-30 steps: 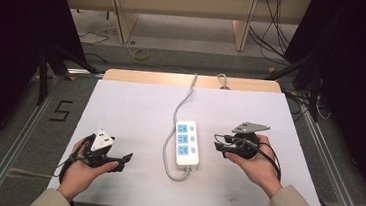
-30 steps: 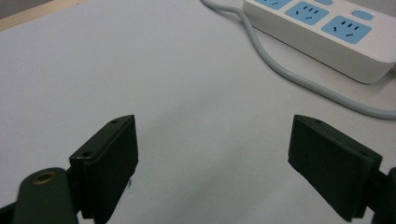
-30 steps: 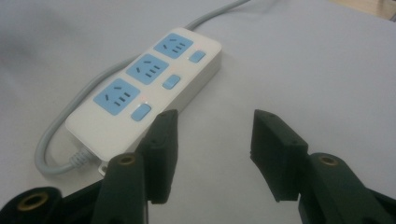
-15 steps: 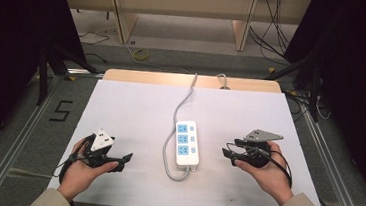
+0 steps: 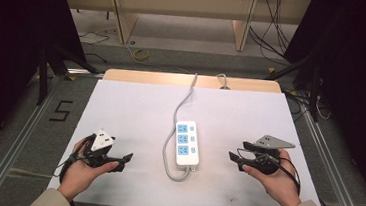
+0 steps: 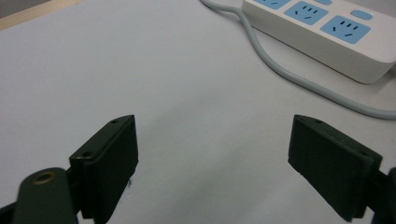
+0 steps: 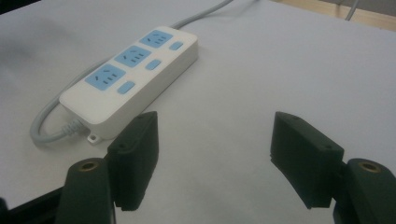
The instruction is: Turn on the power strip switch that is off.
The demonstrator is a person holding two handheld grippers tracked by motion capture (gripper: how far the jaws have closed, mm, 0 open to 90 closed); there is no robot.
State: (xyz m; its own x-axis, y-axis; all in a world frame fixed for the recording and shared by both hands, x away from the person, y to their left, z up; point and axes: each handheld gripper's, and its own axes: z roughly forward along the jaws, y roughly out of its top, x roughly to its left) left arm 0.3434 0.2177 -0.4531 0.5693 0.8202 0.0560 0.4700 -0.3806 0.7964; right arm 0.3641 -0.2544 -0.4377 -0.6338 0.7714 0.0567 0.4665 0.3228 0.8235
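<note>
Power strip [image 5: 187, 143] lies flat mid-table, between my two tongs, clear of both; grey cord [image 5: 181, 104] runs off its far end, loops at near end. I judge it: rigid plastic shell, light, smooth so may slip; cord stiff, will drag. Best hold across narrow sides, mid-body.

Right gripper [image 5: 237, 151] low over table, aimed inward at strip; jaws just been opening, now spread wide, nothing between. Left gripper [image 5: 124, 161] low, jaws apart, empty, strip ahead to its right.

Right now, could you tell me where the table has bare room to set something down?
Bare white table lies left of the power strip and its cord, and right of it. The near corners are taken by the left gripper and right gripper.
</note>
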